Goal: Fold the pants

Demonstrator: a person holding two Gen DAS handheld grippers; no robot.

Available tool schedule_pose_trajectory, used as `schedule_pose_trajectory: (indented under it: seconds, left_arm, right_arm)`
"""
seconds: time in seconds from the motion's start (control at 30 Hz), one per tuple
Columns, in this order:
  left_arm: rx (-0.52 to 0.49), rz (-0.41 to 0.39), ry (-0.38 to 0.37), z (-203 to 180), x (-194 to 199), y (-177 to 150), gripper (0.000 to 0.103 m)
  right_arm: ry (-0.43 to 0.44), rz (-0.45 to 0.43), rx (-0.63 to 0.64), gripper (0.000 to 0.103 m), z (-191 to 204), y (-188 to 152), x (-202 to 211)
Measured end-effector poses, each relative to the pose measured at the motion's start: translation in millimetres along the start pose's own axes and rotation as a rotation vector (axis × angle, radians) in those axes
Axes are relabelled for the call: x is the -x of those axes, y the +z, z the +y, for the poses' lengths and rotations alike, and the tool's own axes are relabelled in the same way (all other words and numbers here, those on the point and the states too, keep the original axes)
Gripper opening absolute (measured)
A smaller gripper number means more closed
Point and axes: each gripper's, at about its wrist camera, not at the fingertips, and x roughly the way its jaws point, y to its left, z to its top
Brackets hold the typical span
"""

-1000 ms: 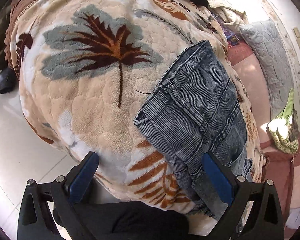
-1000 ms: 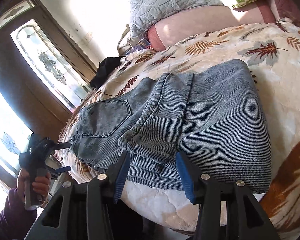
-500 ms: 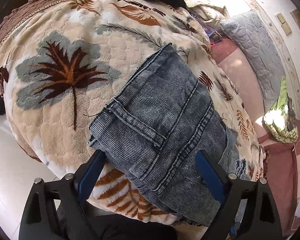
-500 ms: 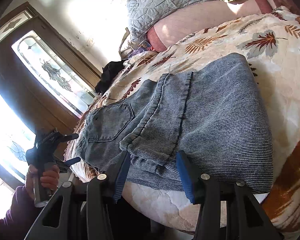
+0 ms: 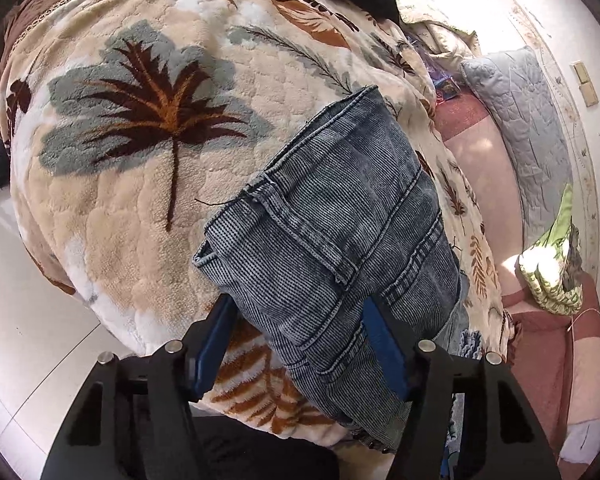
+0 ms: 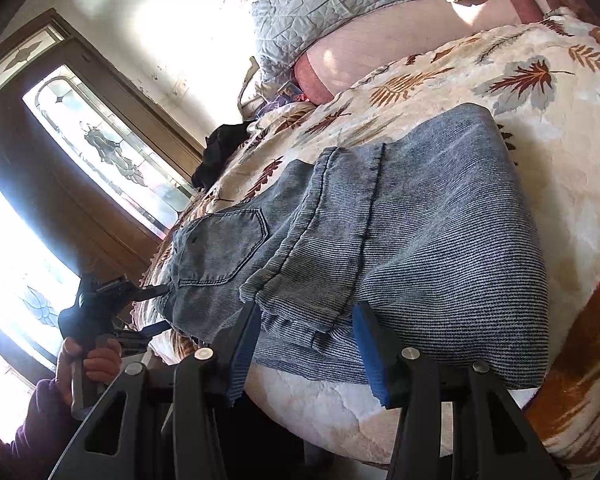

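Observation:
Grey-blue denim pants [image 6: 420, 240] lie folded on a leaf-patterned blanket [image 5: 140, 200] near the bed's edge, legs doubled over toward the waist and back pocket [image 6: 224, 244]. In the left wrist view the pants [image 5: 340, 248] run between the fingers of my left gripper [image 5: 300, 336], which straddles the waist end with jaws open. My right gripper [image 6: 304, 344] is open, its blue pads either side of the folded leg hems [image 6: 300, 312]. The left gripper also shows in the right wrist view [image 6: 156, 308] at the waist end.
A grey quilted pillow [image 6: 320, 4] and pink sheet [image 6: 380, 56] lie at the bed's head. A green patterned cloth [image 5: 552, 272] and a black garment [image 6: 220, 148] sit on the bed. White tiled floor [image 5: 20, 340] lies below the bed edge.
My left gripper has moved in over the waist end of the pants and its jaws have narrowed around the denim. My right gripper has barely moved.

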Motion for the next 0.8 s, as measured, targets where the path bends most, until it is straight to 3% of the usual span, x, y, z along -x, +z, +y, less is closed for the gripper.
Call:
schedule_pose_trajectory:
  seconds: [0.13, 0.3, 0.5, 0.67, 0.8]
  left_arm:
    - [-0.014, -0.012, -0.004, -7, -3, 4, 0.065]
    - [-0.019, -0.023, -0.011, -8, -5, 8, 0.045]
    - [-0.055, -0.053, 0.011, -12, -5, 5, 0.03]
    - [-0.143, -0.098, 0.064, -34, 7, 2, 0.022]
    - [-0.278, -0.154, 0.1, -69, 27, -5, 0.018]
  right_arm:
    - [0.002, 0.0, -0.002, 0.052, -1, 0, 0]
    - [0.004, 0.0, -0.003, 0.052, -1, 0, 0]
    - [0.009, -0.003, -0.009, 0.052, -1, 1, 0]
    - [0.025, -0.033, -0.023, 0.052, -5, 2, 5]
    - [0.032, -0.101, -0.065, 0.052, -13, 3, 16]
